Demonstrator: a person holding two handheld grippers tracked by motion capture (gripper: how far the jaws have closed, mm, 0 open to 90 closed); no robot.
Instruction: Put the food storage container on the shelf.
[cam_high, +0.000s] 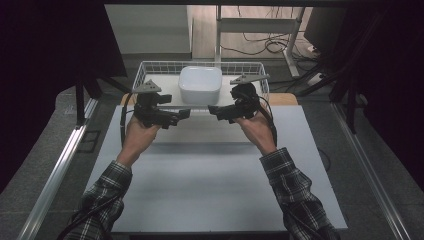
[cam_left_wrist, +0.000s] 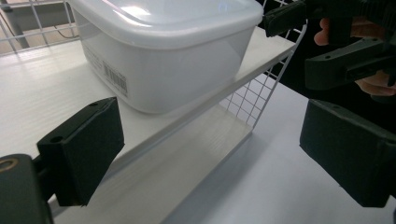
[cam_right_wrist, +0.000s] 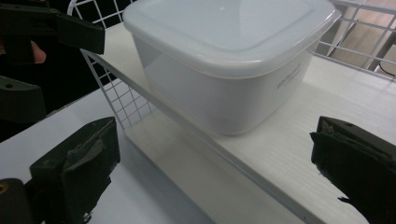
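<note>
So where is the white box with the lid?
The white box sits on a white board inside the wire basket, at the table's far middle.

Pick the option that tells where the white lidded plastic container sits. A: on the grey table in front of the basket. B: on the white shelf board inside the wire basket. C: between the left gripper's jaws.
B: the white lidded plastic container rests on the white shelf board inside the wire basket.

A grey table (cam_high: 210, 190) below, with cables (cam_high: 260, 45) on the floor beyond it.
</note>
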